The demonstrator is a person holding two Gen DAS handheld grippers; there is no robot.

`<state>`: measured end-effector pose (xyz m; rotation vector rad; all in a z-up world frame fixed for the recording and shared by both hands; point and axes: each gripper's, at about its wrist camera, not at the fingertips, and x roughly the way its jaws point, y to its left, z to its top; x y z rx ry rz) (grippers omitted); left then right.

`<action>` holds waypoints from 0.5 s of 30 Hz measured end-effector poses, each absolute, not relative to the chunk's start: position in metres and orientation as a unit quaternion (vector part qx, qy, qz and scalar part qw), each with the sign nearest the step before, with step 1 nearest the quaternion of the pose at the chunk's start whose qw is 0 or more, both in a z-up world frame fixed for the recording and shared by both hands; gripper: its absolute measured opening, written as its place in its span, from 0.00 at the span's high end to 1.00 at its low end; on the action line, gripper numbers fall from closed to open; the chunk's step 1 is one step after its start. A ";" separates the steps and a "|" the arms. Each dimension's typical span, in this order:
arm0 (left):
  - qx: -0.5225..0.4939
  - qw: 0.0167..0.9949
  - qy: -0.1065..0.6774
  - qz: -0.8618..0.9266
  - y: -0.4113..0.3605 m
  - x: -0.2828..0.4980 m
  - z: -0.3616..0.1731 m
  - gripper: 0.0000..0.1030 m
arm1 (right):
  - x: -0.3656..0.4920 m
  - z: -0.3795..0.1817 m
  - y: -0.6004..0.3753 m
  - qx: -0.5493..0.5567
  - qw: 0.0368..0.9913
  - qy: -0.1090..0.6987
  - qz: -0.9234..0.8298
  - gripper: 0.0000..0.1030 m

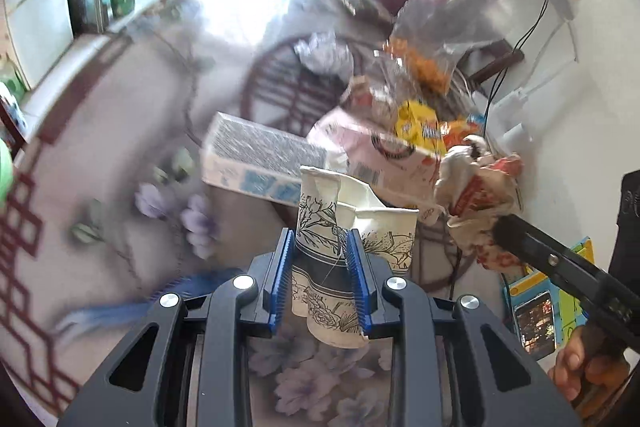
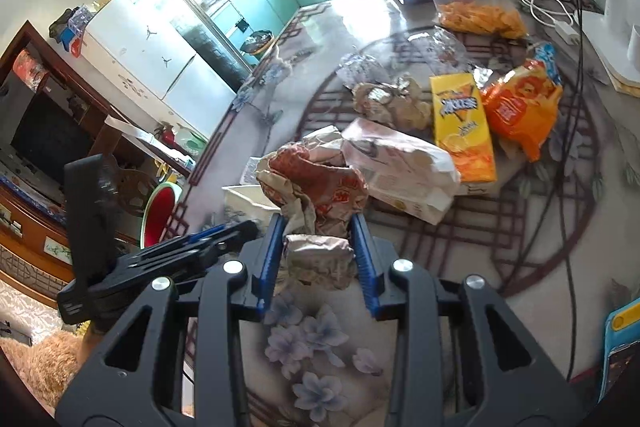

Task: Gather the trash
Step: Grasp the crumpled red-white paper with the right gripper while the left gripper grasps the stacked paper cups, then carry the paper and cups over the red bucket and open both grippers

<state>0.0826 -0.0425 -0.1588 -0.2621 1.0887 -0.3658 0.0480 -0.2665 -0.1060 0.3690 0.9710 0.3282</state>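
In the left wrist view, the left gripper sat low in the middle of the frame, its blue pads pressed against a crushed paper cup with a dark flower print. The cup stood upright between them, its torn rim bent over above the pads. At the right edge, the right gripper reached in from the lower right, clamped on a crumpled wrapper, with a hand on its grip at the bottom right corner.

In the right wrist view, that gripper filled the lower middle, its jaws drawn narrow on the wrapper, red and white paper bunched up above the pads. The left gripper lay at centre left, with the cup just beyond its tip, beside the wrapper.

Behind them on the flowered table, a pink carton lay on its side at the centre, touching the wrapper. Further up and right lay a yellow box, and just beside it an orange bag. A clear bag of orange snacks sat at the upper right. A phone lay at the lower right edge.
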 end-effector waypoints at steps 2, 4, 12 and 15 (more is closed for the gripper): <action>-0.114 0.843 0.500 -0.164 -0.031 0.080 -0.148 0.76 | 0.048 -0.102 -0.260 0.175 0.858 0.457 0.157 0.67; -0.109 0.849 0.492 -0.157 -0.017 0.074 -0.142 0.76 | 0.049 -0.097 -0.249 0.170 0.861 0.451 0.159 0.67; -0.114 0.868 0.464 -0.138 0.041 0.064 -0.119 0.76 | 0.053 -0.085 -0.197 0.150 0.865 0.446 0.174 0.67; -0.120 0.870 0.457 -0.138 0.063 0.061 -0.117 0.75 | 0.055 -0.081 -0.172 0.139 0.866 0.446 0.177 0.67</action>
